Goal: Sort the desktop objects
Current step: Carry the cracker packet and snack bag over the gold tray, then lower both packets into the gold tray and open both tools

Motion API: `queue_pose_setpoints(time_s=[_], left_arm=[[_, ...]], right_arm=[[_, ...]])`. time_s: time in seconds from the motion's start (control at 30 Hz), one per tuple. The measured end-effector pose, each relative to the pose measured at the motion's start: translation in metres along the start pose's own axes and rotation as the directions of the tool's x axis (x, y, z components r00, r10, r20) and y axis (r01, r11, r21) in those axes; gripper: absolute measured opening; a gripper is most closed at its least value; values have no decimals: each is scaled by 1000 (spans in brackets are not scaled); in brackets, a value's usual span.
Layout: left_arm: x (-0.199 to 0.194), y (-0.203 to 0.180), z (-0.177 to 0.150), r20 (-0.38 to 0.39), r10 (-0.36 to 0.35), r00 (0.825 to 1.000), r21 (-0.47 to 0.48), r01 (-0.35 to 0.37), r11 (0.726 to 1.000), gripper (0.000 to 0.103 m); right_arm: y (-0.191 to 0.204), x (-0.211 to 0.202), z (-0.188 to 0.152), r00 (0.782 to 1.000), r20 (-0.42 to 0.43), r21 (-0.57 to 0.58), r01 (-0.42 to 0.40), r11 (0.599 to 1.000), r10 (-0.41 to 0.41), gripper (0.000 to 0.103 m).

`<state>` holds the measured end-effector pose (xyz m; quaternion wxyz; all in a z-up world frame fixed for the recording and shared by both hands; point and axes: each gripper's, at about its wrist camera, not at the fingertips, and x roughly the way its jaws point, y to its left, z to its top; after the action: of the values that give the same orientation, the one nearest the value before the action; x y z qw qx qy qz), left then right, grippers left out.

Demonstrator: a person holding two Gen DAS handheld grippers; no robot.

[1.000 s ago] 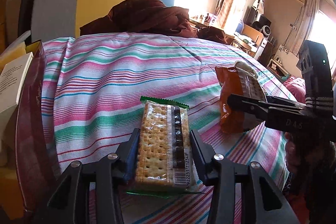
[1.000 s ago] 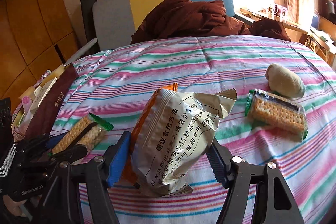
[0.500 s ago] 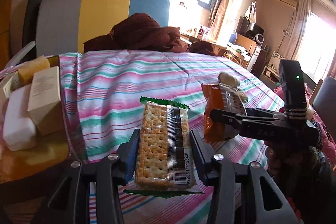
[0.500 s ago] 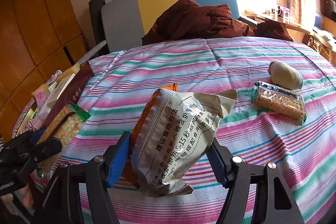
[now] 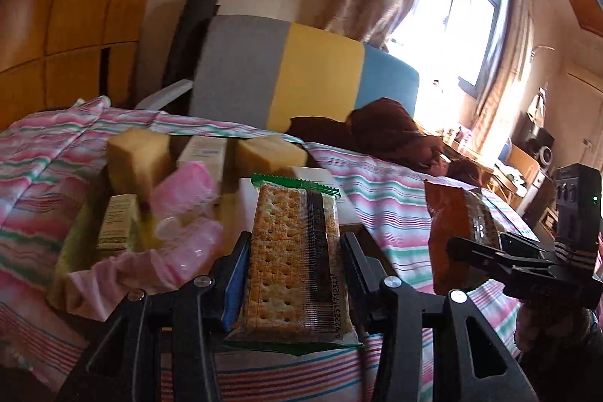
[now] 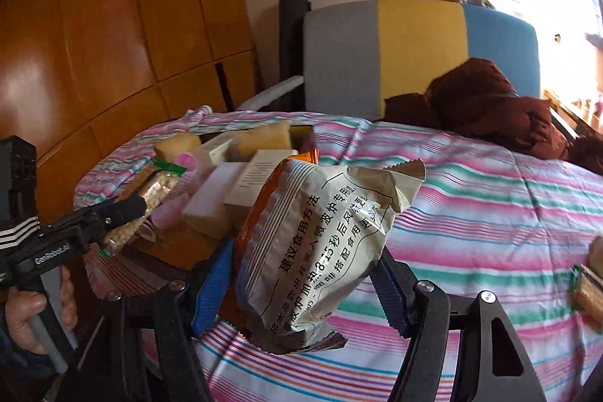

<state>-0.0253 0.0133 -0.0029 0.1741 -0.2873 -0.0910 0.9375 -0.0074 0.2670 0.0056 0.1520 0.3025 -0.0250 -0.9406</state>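
holding the cracker pack clamped in our left gripper just above the box of sorted items; right gripper pinches the snack bag beside that box

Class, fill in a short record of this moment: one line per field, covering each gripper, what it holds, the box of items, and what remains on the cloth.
Left gripper: shut on cracker pack
Right gripper: shut on snack bag
Box of items: holds sponges, small cartons, pink packets
Remaining on striped cloth: second cracker pack at the right edge
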Motion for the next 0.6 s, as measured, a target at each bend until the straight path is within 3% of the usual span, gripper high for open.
queue_pose_setpoints(time_s=[0.23, 0.4, 0.6], left_arm=[[-3, 42, 6, 34, 91, 995, -60, -88, 994, 47], [2, 47, 9, 29, 86, 996, -46, -85, 995, 47], [17, 40, 5, -7, 68, 998, -9, -68, 998, 47]], right_arm=[[53, 35, 27, 995, 15, -85, -92, 992, 94, 70], [79, 70, 28, 994, -23, -104, -110, 988, 108, 70], [92, 95, 11, 995, -69, -157, -78, 984, 68, 73]])
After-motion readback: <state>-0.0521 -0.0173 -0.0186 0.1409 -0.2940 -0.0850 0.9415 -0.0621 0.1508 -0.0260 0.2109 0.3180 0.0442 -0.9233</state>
